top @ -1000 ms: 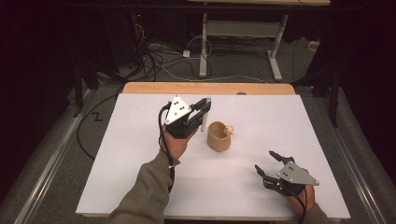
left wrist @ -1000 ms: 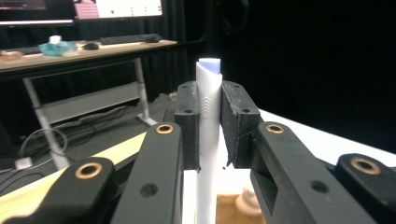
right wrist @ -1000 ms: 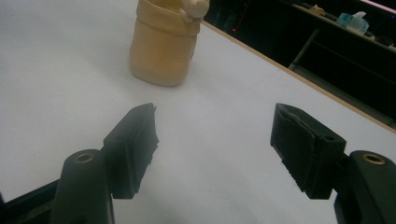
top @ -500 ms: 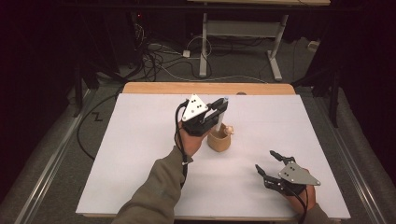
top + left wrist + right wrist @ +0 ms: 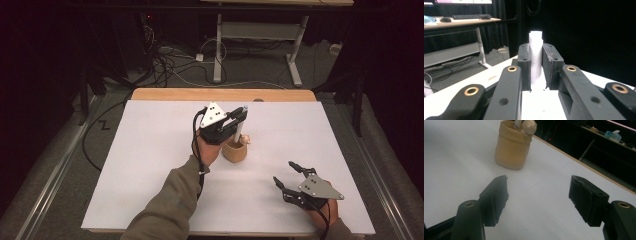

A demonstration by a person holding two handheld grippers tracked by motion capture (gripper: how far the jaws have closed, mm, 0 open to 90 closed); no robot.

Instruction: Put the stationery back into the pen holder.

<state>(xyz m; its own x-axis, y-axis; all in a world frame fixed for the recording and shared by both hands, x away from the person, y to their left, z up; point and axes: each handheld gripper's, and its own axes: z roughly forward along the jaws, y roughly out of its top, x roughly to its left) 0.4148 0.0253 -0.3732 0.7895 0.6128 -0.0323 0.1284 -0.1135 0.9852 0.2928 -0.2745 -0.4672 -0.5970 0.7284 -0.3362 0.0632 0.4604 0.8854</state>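
A tan cup stands near the middle of the white table top, with a small tan knob on its rim. My left gripper hovers just above the cup, shut on a white stick. The stick stands upright and its lower end reaches into the cup. In the left gripper view the stick is pinched between the two black pads, and its top pokes above them. My right gripper rests near the table's front right, open, with nothing between its jaws. It faces the cup.
A strip of wooden table edge runs along the back of the white top. Behind it, cables lie on the floor beside a desk frame. A metal rail flanks the table's left side.
My left gripper has carried the white stick to the right, from beside the cup to over it, and the stick's lower end now sits in the cup. The right gripper has stayed still.
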